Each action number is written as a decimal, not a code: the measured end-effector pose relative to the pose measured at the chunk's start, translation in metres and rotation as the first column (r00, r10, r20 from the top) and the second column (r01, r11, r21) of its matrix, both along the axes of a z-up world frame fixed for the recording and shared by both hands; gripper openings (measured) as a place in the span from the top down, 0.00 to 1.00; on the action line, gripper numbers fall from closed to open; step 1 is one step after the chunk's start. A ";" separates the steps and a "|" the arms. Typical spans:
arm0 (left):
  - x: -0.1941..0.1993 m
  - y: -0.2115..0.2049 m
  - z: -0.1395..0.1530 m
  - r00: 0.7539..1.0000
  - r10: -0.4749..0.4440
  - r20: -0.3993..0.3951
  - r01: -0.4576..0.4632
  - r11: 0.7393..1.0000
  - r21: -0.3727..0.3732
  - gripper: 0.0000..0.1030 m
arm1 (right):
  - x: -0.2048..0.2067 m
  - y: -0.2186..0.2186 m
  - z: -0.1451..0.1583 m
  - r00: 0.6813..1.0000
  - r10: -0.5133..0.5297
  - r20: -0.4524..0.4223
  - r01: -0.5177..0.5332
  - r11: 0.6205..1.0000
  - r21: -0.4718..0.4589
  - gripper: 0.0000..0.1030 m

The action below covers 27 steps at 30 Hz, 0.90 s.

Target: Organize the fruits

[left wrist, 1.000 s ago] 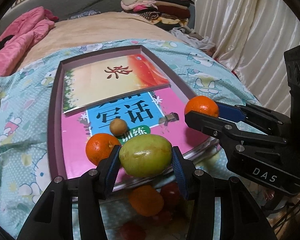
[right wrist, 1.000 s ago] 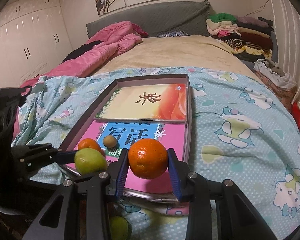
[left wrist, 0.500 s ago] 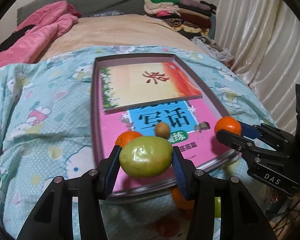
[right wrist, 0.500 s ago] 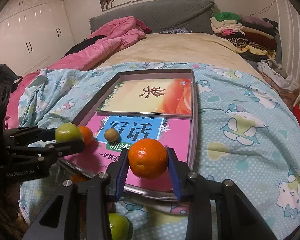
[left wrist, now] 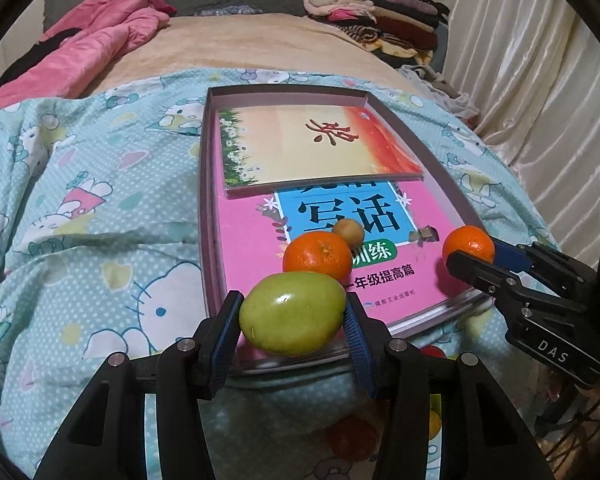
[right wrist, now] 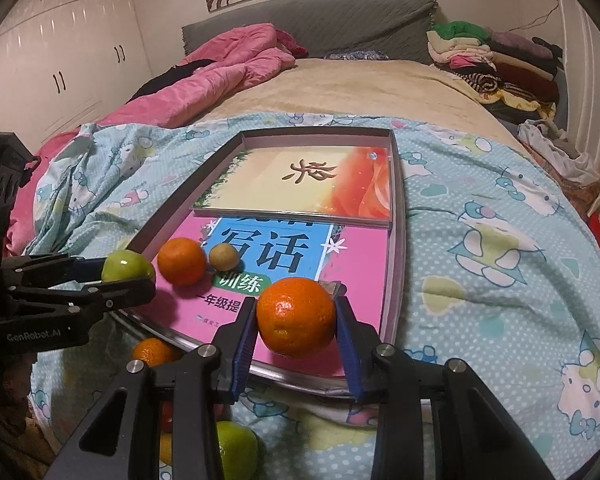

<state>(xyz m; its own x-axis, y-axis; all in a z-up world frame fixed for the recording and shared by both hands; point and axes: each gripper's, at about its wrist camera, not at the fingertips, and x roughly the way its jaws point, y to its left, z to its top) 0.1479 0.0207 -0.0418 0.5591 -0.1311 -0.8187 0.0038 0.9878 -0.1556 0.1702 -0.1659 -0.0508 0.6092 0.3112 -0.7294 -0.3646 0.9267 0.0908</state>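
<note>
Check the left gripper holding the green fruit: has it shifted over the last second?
Yes. In the right wrist view, the left gripper and its green fruit have slid leftward, off the pink book to the tray's left edge.

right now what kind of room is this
Most likely a home bedroom: the work surface is a bed with a cartoon-cat print duvet and a grey padded headboard, a white built-in wardrobe lines one wall, and folded clothes are stacked by the headboard.
</note>
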 end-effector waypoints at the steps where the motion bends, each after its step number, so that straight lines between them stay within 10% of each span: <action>1: 0.001 -0.001 0.000 1.000 -0.001 0.000 0.001 1.000 0.003 0.50 | 0.000 0.000 0.000 1.000 0.000 -0.001 0.000 1.000 -0.002 0.63; 27: 0.007 -0.006 -0.007 1.000 -0.012 -0.014 0.012 1.000 0.013 0.50 | 0.000 0.001 -0.008 1.000 -0.019 -0.005 0.018 0.997 -0.070 0.63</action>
<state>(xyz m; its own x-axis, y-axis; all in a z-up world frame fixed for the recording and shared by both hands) 0.1551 0.0146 -0.0484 0.5457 -0.1269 -0.8283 0.0139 0.9897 -0.1425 0.1704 -0.1649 -0.0588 0.6105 0.2478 -0.7522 -0.3470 0.9375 0.0273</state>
